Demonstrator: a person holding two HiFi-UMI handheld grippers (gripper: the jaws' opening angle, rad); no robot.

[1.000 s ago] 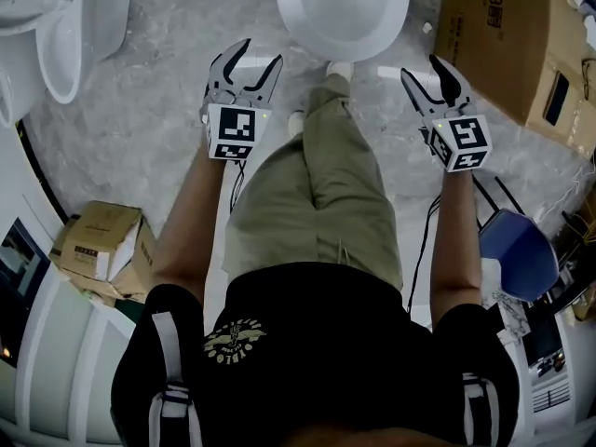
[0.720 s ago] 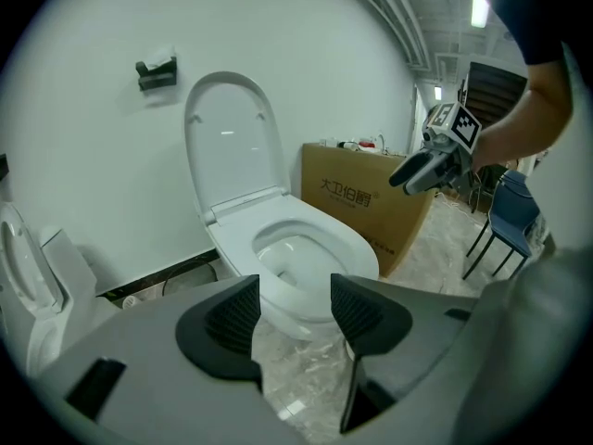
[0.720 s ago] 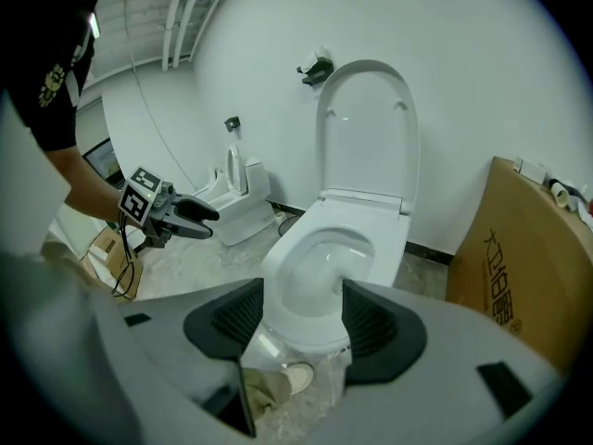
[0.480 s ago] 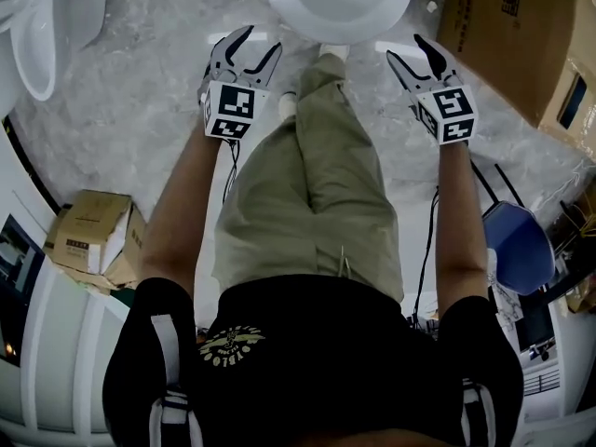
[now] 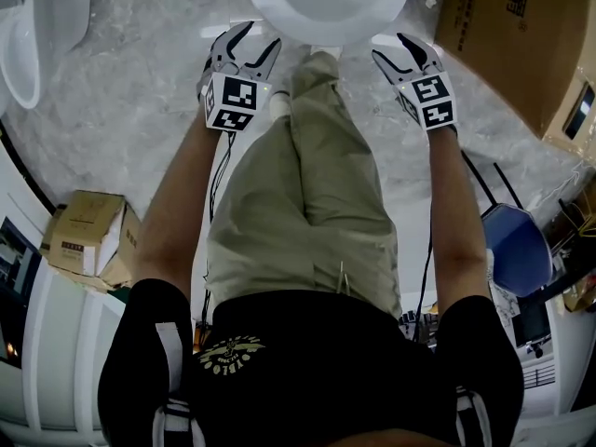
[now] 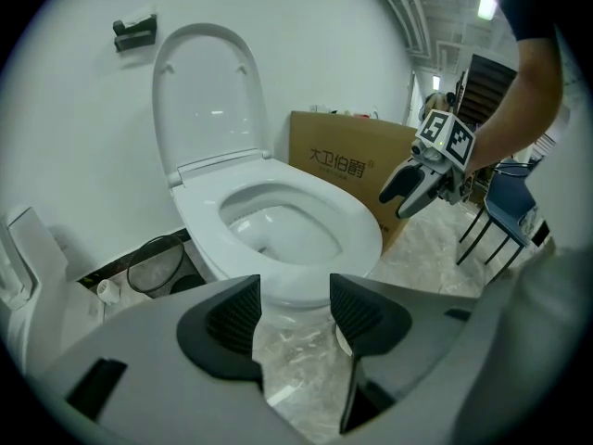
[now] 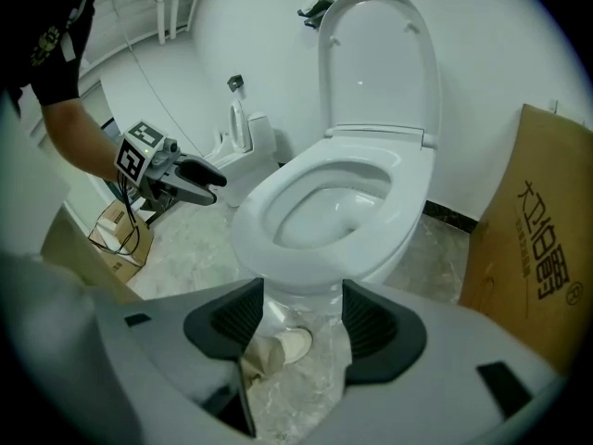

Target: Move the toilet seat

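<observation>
My left tongs (image 5: 258, 40) and right tongs (image 5: 391, 48) gape empty at ten and two o'clock; seat (image 5: 326, 28) down at twelve, lid (image 6: 206, 91) upright.

A black short-sleeved shirt (image 5: 326, 371) with a pale emblem (image 5: 228, 354) and grey-banded shoulder straps (image 5: 169, 343) is worn over olive-green trousers (image 5: 307, 203). The left gripper (image 5: 259, 37) and right gripper (image 5: 391, 47) are built as grey shells with black ribbed pads (image 6: 232, 318). Each is topped by a cube of black-and-white square markers (image 5: 233, 103).

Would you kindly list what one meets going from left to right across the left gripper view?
Wire waste bin → toilet seat → cardboard box → right hand-held gripper → blue chair.
</observation>
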